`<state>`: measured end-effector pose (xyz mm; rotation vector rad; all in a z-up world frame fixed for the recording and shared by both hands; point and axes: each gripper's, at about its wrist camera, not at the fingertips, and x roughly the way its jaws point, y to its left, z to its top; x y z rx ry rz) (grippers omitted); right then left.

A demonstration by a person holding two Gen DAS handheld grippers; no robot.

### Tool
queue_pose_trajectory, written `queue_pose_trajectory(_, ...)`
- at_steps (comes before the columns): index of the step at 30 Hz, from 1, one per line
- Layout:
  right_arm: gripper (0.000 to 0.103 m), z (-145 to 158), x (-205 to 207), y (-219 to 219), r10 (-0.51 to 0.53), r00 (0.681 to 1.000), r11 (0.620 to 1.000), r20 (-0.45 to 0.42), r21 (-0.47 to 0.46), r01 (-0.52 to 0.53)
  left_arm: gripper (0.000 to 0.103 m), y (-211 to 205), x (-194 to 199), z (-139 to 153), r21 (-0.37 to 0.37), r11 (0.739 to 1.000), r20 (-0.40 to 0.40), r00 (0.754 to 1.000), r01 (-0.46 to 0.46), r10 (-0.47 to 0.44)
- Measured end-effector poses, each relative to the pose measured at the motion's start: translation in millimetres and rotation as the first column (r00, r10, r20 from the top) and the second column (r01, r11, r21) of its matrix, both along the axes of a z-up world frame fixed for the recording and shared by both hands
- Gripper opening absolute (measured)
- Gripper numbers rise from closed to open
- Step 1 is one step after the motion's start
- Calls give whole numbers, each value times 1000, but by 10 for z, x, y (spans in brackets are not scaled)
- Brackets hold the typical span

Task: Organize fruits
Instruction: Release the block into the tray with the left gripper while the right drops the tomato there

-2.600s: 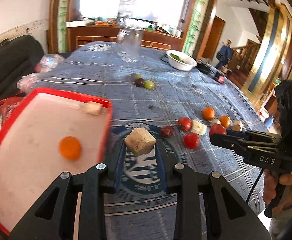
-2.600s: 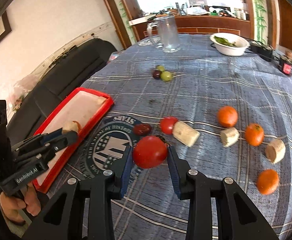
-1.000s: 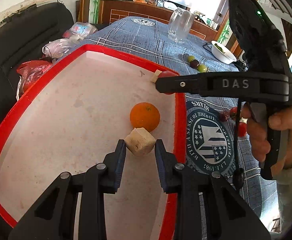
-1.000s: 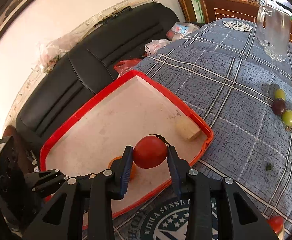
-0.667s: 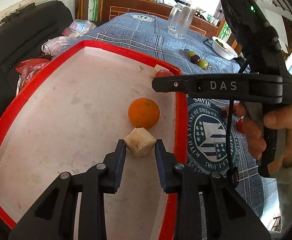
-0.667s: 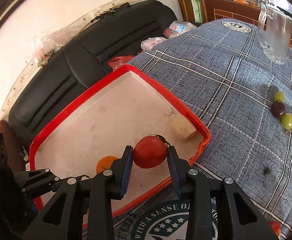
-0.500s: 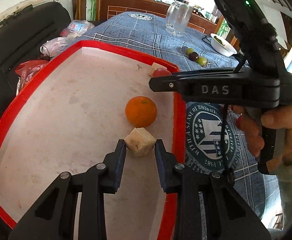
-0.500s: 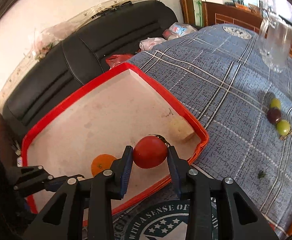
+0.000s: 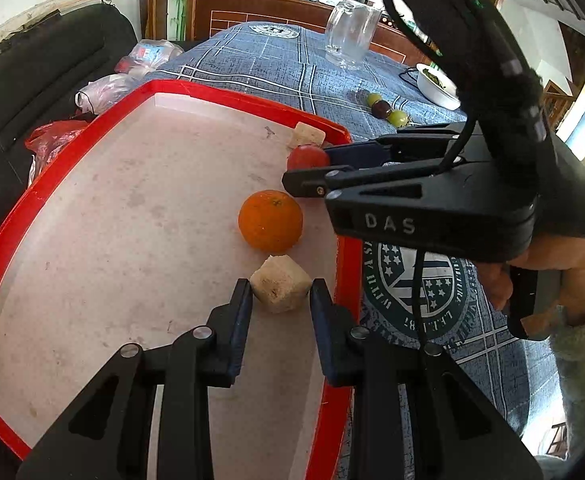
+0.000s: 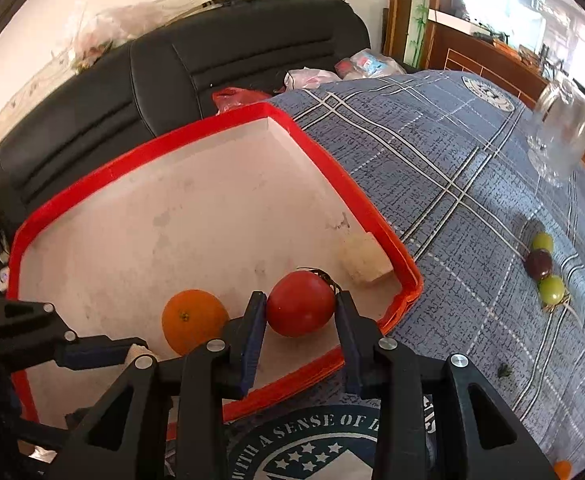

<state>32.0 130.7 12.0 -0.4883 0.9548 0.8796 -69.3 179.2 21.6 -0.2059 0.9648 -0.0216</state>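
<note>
Both claws clamped: left claw [image 9: 280, 300] on cube [image 9: 279, 289], right claw [image 10: 300, 312] on tomato [image 10: 300, 303].

Off past my table a black sofa [image 10: 164, 92] is sitting with plastic bags [image 9: 108, 88] piling on it. A glass mug [image 9: 350, 42] is standing at the far edge of the blue plaid tablecloth [image 10: 452, 184], a white bowl [image 9: 438, 86] near it.

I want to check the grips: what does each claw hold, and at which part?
Left claw: the beige chunk, pinched at its two sides. Right claw: the tomato, gripped at its sides.
</note>
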Motion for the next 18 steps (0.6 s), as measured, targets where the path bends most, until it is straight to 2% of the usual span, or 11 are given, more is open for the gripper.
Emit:
queue_pose_trajectory(5,36,-14,0,23,4,1000,1000,16,-22,-4,27,18,-6,-4,-21,1000,2,1000,-7,7)
queue_pose_trajectory(13,37,21,-14,-28,-9,1000,1000,8,1,9,28,14,-18,-3,-34,999,3,1000,-18,18)
queue_pose_trajectory(16,41,60,-24,-71,-17,1000,1000,-9,25,17,41,11,-29,8,-49,998,4,1000,-29,30)
queue_pose_trajectory(18,44,87,-46,-96,-21,1000,999,-10,36,21,54,8,-33,21,-22,998,4,999,-52,52)
